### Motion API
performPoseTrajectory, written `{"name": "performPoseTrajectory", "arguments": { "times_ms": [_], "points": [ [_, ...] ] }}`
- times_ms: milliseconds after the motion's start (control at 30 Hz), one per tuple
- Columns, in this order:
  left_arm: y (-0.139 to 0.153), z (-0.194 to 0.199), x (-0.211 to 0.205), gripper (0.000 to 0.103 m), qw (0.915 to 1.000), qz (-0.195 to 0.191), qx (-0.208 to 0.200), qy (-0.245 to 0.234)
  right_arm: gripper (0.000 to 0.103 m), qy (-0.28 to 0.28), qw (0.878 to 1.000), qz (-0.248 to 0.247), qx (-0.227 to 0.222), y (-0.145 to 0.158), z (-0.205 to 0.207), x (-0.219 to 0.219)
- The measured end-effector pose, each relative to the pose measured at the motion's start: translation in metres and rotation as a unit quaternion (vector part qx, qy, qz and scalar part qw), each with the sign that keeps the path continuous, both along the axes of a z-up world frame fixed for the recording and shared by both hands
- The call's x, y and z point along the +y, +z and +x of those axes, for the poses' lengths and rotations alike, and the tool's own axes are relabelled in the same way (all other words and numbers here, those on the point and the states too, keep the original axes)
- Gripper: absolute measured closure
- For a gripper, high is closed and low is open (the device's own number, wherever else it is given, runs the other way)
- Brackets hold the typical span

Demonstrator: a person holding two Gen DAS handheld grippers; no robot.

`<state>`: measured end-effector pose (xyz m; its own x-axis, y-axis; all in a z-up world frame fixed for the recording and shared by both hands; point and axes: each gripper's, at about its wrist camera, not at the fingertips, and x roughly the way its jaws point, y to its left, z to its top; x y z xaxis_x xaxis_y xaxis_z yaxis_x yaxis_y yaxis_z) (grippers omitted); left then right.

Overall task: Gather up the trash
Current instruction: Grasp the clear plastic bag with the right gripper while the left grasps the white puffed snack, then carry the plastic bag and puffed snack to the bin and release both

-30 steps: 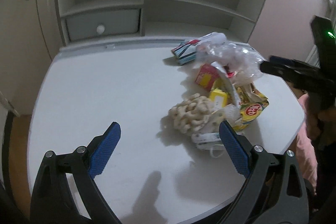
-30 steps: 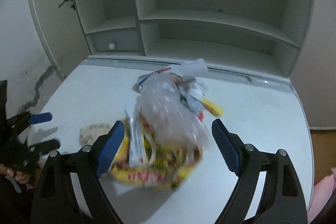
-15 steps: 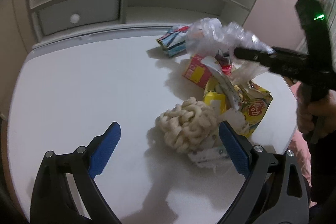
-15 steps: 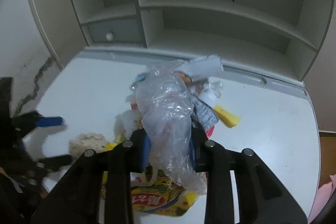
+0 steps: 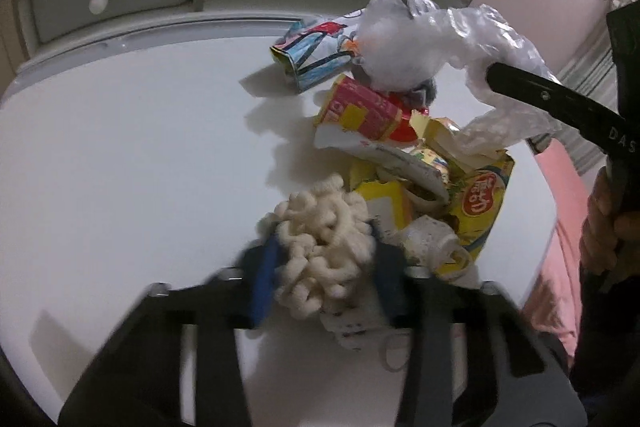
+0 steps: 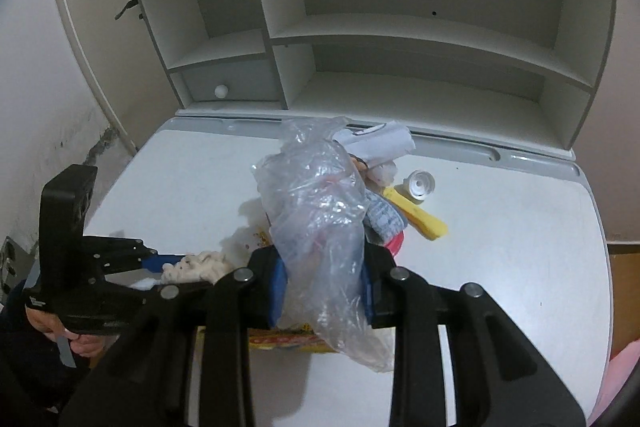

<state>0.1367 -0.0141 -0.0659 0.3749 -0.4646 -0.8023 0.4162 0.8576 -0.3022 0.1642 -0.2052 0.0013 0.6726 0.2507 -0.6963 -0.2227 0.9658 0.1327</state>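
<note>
A heap of trash lies on the white desk [image 5: 120, 155]. My left gripper [image 5: 326, 277] is shut on a cream lump of puffed snack curls [image 5: 324, 251], also seen in the right wrist view [image 6: 196, 265]. My right gripper [image 6: 323, 289] is shut on a clear plastic bag [image 6: 320, 219] and holds it above the heap; the bag also shows in the left wrist view [image 5: 460, 39]. Under it lie a yellow snack bag [image 5: 480, 195], a red and yellow cup [image 5: 364, 111] and a printed carton [image 5: 312, 55].
A white shelf unit [image 6: 400, 39] with a knobbed drawer [image 6: 224, 83] stands at the desk's back. A white bottle cap [image 6: 419, 183] and a yellow wrapper [image 6: 420, 219] lie right of the heap. A person's hand [image 5: 608, 219] holds the right gripper at the desk's right edge.
My left gripper moved forward and closed on the snack curls. My right gripper closed on the plastic bag and lifted it.
</note>
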Motion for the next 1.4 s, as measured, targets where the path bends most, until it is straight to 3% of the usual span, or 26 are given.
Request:
{"name": "performPoseTrajectory", "arguments": {
  "times_ms": [167, 333, 567, 700, 767, 867, 933, 1167, 1300, 1400],
  "points": [
    [0.025, 0.003, 0.013, 0.078, 0.9986, 0.001, -0.038, 0.038, 0.074, -0.018, 1.0, 0.006, -0.012, 0.007, -0.012, -0.013],
    [0.052, -0.001, 0.003, 0.078, 0.9962, 0.008, -0.078, 0.037, 0.074, -0.064, 0.997, 0.013, -0.028, 0.015, -0.037, -0.05],
    [0.081, -0.013, -0.086, 0.078, 0.992, -0.016, -0.117, -0.047, 0.074, -0.194, 0.98, 0.031, -0.04, 0.01, -0.112, -0.146],
    [0.089, -0.038, -0.161, 0.078, 0.9838, -0.042, -0.125, -0.121, 0.074, -0.295, 0.954, 0.035, -0.043, -0.005, -0.175, -0.212],
    [0.086, -0.06, -0.206, 0.078, 0.9753, -0.053, -0.129, -0.172, 0.074, -0.344, 0.937, 0.039, -0.039, -0.017, -0.209, -0.241],
    [0.074, -0.093, -0.268, 0.078, 0.962, -0.061, -0.12, -0.237, 0.074, -0.412, 0.91, 0.048, -0.02, -0.046, -0.259, -0.282],
    [0.063, -0.121, -0.312, 0.078, 0.9481, -0.067, -0.115, -0.289, 0.074, -0.448, 0.892, 0.058, -0.002, -0.07, -0.29, -0.305],
    [-0.007, -0.191, -0.415, 0.078, 0.9109, -0.045, -0.063, -0.405, 0.074, -0.518, 0.849, 0.085, 0.063, -0.15, -0.348, -0.359],
    [-0.066, -0.206, -0.453, 0.078, 0.9009, 0.002, -0.051, -0.431, 0.074, -0.531, 0.835, 0.099, 0.106, -0.189, -0.364, -0.38],
    [-0.097, -0.204, -0.469, 0.078, 0.9008, 0.031, -0.043, -0.431, 0.074, -0.526, 0.829, 0.117, 0.152, -0.224, -0.374, -0.393]
  ]
}}
